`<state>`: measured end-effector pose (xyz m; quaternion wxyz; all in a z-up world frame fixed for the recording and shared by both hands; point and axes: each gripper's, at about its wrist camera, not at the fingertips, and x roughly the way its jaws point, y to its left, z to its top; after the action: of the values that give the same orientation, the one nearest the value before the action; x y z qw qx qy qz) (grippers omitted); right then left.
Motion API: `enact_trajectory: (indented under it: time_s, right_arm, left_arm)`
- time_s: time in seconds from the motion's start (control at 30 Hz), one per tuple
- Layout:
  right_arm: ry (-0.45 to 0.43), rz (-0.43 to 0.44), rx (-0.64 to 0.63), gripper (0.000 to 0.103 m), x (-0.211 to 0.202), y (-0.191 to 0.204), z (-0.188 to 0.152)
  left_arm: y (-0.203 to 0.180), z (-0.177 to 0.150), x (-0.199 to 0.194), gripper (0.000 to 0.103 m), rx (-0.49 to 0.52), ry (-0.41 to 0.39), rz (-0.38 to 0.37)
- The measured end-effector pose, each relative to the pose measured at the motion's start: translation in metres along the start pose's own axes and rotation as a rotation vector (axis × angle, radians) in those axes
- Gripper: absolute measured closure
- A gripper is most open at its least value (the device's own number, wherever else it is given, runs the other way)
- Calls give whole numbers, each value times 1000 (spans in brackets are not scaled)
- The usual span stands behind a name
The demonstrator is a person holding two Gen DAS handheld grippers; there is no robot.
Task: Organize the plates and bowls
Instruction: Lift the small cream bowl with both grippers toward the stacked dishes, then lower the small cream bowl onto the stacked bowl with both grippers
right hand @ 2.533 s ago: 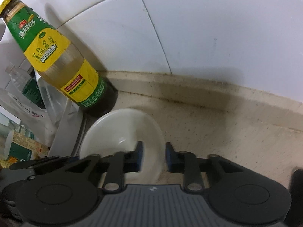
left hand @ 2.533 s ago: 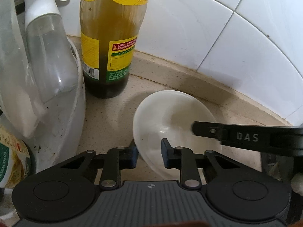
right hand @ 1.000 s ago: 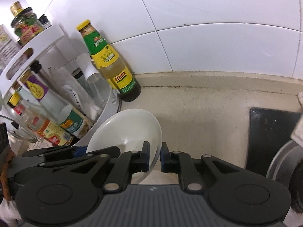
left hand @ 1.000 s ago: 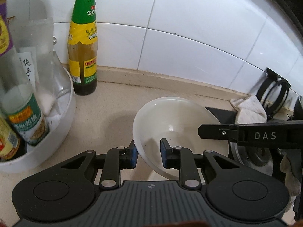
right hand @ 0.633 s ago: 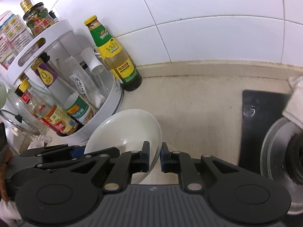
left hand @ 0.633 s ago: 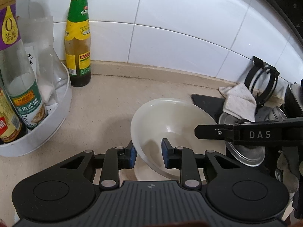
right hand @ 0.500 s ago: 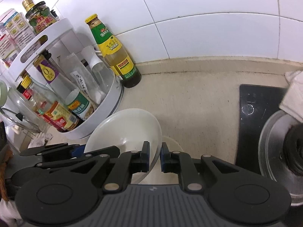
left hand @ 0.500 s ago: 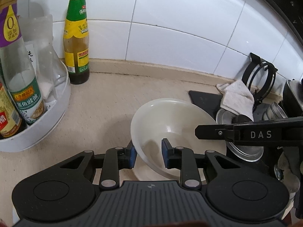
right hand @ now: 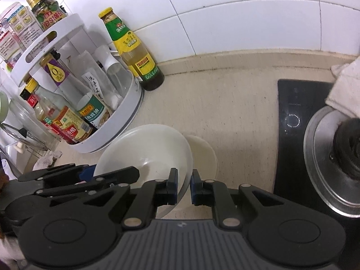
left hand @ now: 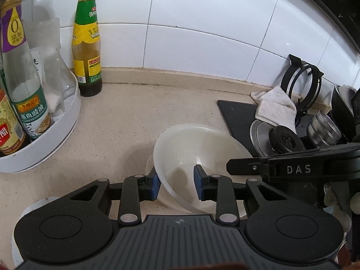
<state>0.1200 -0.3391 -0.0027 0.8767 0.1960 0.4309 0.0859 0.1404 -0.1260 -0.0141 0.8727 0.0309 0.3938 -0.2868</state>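
Both grippers hold one white bowl (left hand: 198,148) above the beige counter. My left gripper (left hand: 176,185) is shut on the bowl's near-left rim, one finger outside and one inside. My right gripper (right hand: 184,185) is shut on the right rim of the same bowl (right hand: 146,148). A second white dish (right hand: 203,155) sits on the counter directly under and to the right of the held bowl; in the left wrist view only its edge (left hand: 149,165) peeks out at the left.
A white two-tier condiment rack (right hand: 126,121) full of bottles stands at the left. A green-capped sauce bottle (left hand: 86,45) stands by the tiled wall. A black cooktop (right hand: 292,121) with a steel pot lid (right hand: 324,168) and a white rag (left hand: 275,108) lies at the right.
Both grippers have carried the bowl back from the wall and sauce bottle, toward the front of the counter. A second dish has come into view beneath the bowl.
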Motion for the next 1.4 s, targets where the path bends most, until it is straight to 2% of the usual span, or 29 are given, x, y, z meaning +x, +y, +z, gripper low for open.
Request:
enact_trajectory:
  time_s: [0.47,1.4]
  right_arm:
    - [20,-15,11,89,15,-9,-2]
    - [31,-51,4,89,30,-9,-1]
  left_arm:
    - [4,-5,19,66,-11,44,0]
    - [6,-5,36,66,4,67,6]
